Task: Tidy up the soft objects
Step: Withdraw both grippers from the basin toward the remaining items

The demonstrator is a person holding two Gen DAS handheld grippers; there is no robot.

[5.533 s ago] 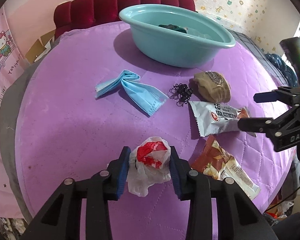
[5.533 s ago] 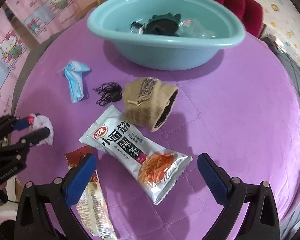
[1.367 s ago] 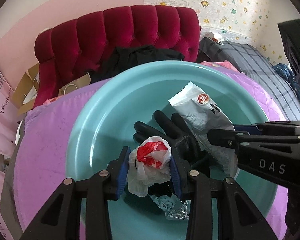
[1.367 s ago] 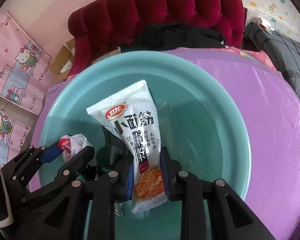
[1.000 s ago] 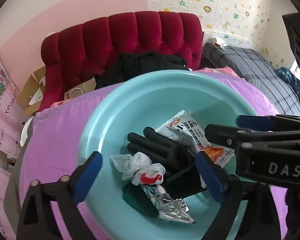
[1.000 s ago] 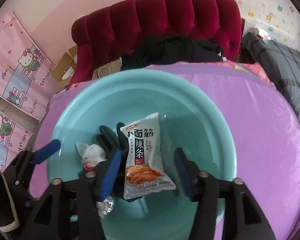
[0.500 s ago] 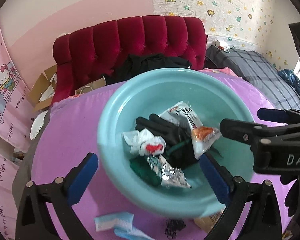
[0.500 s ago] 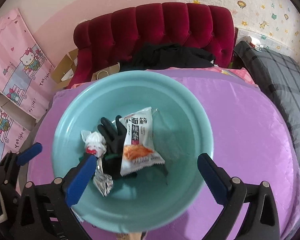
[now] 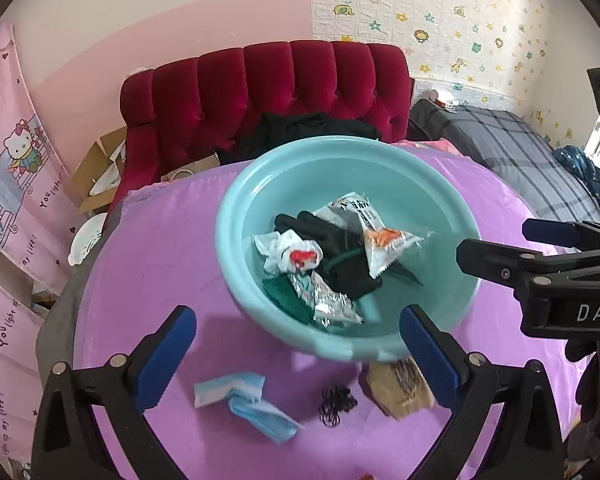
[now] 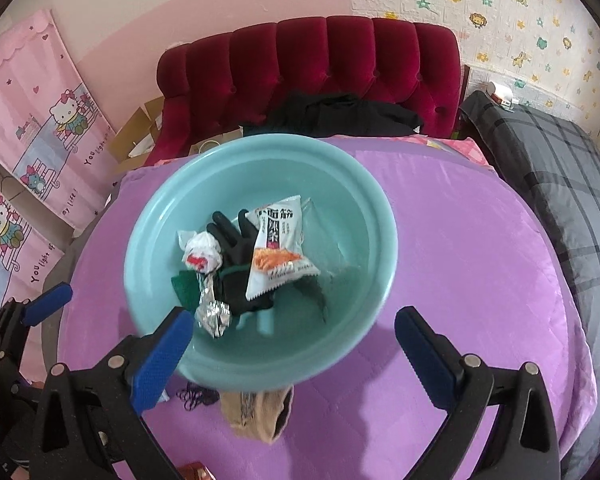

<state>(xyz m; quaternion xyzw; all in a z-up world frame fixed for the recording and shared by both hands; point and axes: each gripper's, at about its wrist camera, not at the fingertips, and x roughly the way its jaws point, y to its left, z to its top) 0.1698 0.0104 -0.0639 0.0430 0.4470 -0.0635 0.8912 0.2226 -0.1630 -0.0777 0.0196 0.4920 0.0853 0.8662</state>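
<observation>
Both grippers, left (image 9: pixel 296 354) and right (image 10: pixel 292 354), hover with jaws wide and empty, above the near surface (image 9: pixel 160 248). Mask (image 9: pixel 246 404), hair ties (image 9: pixel 336 398) and tan pouch (image 9: pixel 398 388) lie loose here, likely next. Beyond, the basin (image 9: pixel 440 196) collects the snack bag (image 9: pixel 374 234), glove (image 9: pixel 332 240) and white bag (image 9: pixel 290 252).

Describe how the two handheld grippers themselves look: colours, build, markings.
Both are black plastic frames with silver screws and blue textured finger pads. The left gripper and right gripper share that forked shape. In the left view, the right gripper's side shows white "DAS" lettering. No cables or sleeves are clearly visible.
</observation>
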